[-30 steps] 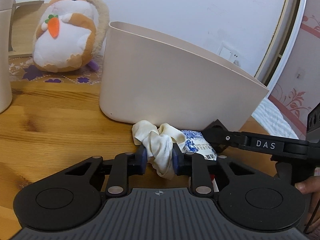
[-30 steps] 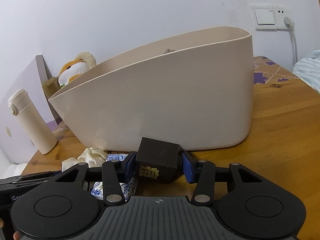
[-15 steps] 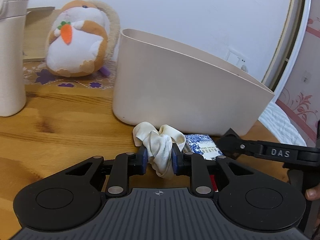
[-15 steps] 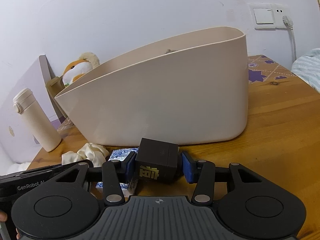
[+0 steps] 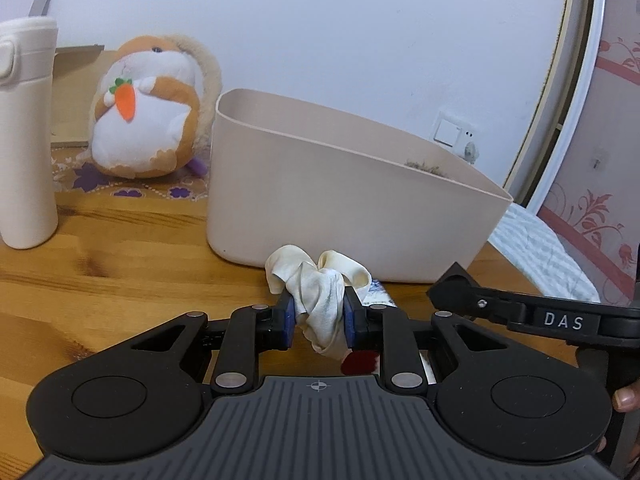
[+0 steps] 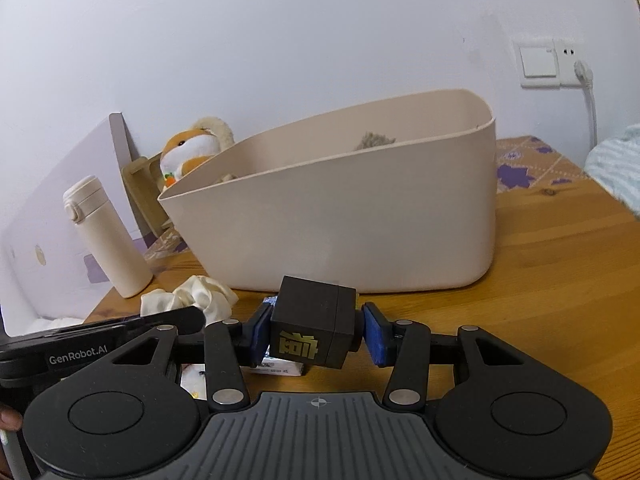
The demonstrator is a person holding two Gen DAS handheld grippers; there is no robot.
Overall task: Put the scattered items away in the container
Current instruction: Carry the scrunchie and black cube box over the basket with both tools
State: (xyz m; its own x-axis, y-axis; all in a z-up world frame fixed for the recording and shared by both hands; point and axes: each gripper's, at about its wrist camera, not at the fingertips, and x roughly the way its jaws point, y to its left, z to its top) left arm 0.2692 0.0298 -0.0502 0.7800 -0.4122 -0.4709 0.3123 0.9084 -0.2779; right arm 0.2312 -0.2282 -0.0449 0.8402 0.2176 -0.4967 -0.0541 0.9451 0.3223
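Observation:
My left gripper (image 5: 318, 314) is shut on a cream scrunchie (image 5: 318, 284), held just above the wooden table in front of the beige container (image 5: 340, 220). My right gripper (image 6: 316, 334) is shut on a black cube with a gold character (image 6: 312, 332), lifted before the same beige container (image 6: 360, 220). The scrunchie (image 6: 196, 298) and the left gripper's side show at the lower left of the right wrist view. A blue-and-white packet (image 6: 280, 366) lies on the table under the cube. Something fuzzy and grey-brown (image 6: 374, 140) sits inside the container.
A cream flask (image 5: 26, 136) stands left of the container, with a plush hamster (image 5: 152, 108) behind it near the wall. A small red item (image 5: 358, 362) lies under my left gripper. The table's right edge meets bedding (image 5: 544, 252). A wall socket (image 6: 552, 62) has a cable plugged in.
Both grippers have risen and drawn back a little with their loads, so the container's rim and inside now show more. The flask came further into the left wrist view.

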